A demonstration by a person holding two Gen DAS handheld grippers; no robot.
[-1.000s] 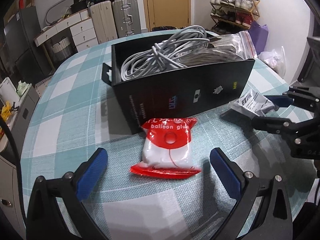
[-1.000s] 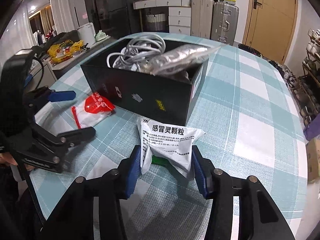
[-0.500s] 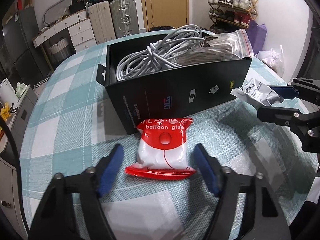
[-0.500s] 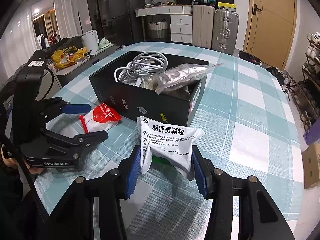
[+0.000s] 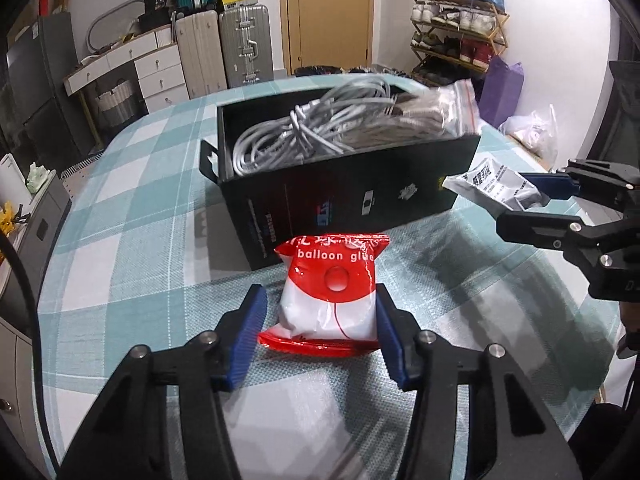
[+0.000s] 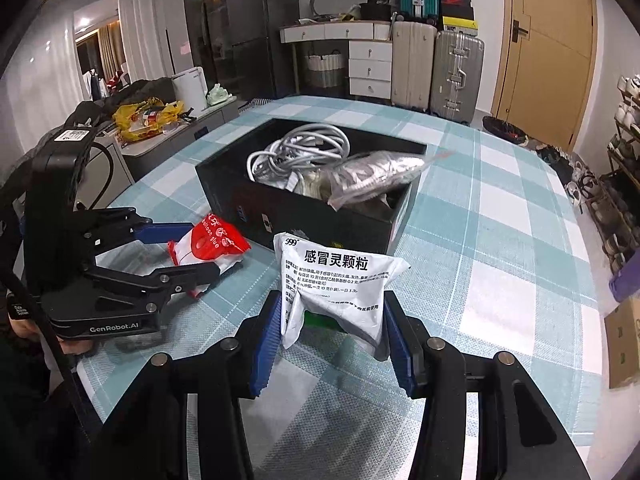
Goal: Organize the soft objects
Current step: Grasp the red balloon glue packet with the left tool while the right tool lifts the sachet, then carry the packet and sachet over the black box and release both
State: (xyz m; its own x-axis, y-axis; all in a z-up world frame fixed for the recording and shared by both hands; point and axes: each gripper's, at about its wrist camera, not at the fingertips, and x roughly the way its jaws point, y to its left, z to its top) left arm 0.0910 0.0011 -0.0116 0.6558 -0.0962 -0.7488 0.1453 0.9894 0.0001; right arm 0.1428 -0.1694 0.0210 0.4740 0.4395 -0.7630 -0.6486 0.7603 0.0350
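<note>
The left gripper (image 5: 320, 320) sits low over the checked table (image 5: 132, 184), its jaws closing around the red-and-white glue bag (image 5: 330, 300); the right pad looks to be touching the bag, the left one stands just off it. The bag lies flat against the front of the black box (image 5: 360, 200), handy for a short lift inside. The right gripper (image 6: 332, 332) is clamped on the white sachet (image 6: 340, 284), held upright just before the box, likely waiting its turn. Cables (image 6: 300, 152) and a zip bag (image 6: 372, 176) already fill the box.
</note>
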